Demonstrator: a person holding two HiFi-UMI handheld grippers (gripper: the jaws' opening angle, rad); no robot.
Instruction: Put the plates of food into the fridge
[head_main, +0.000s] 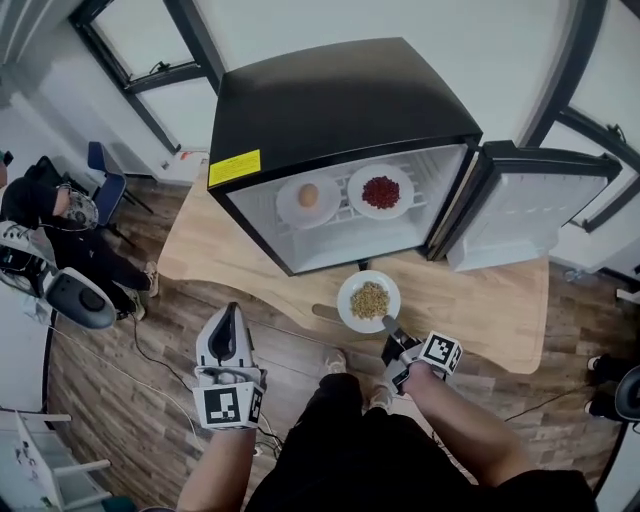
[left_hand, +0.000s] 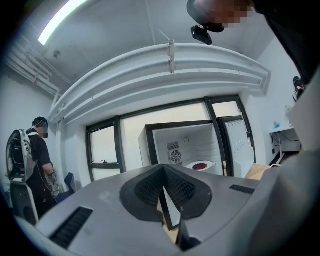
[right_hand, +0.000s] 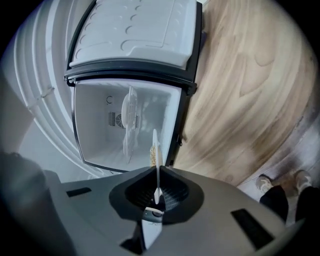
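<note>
A black mini fridge (head_main: 340, 100) stands open on the wooden table (head_main: 220, 255). On its wire shelf sit a white plate with a pale round food (head_main: 308, 199) and a white plate of red food (head_main: 380, 191). My right gripper (head_main: 390, 328) is shut on the near rim of a third white plate of yellowish grains (head_main: 369, 301), held above the table in front of the fridge. In the right gripper view this plate (right_hand: 155, 150) shows edge-on between the pads. My left gripper (head_main: 229, 318) hangs at the lower left, shut and holding nothing, pointing toward the fridge (left_hand: 190, 145).
The fridge door (head_main: 520, 210) is swung open to the right. A person (head_main: 60, 230) in dark clothes stands at the far left next to a blue chair (head_main: 105, 180). Wood floor lies beyond the table's near edge. Windows line the back wall.
</note>
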